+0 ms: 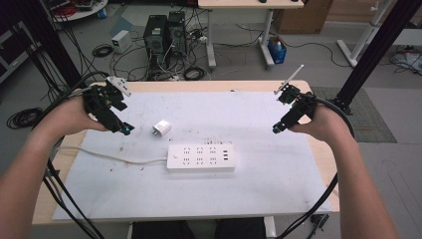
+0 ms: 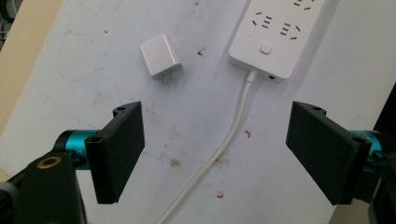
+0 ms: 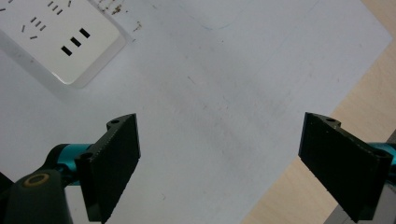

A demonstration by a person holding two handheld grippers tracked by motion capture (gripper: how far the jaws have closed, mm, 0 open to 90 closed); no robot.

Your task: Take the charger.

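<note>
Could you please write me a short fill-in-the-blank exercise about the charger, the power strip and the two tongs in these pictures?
1. The small white charger lies nearer the ____ tongs.
2. The jaws of the right tongs stand ____, with nothing between them.
3. The cable leaves the power strip toward the table's ____ edge in the high view.

Missing words: left; open; left

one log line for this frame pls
left claw: open, empty | right claw: open, empty | charger: loose on mat | power strip: mid-mat

Count on white mat (image 1: pixel 278 169): one power strip (image 1: pixel 200 157), one charger plug (image 1: pixel 162 127) just beside the strip; two grippers.
</note>
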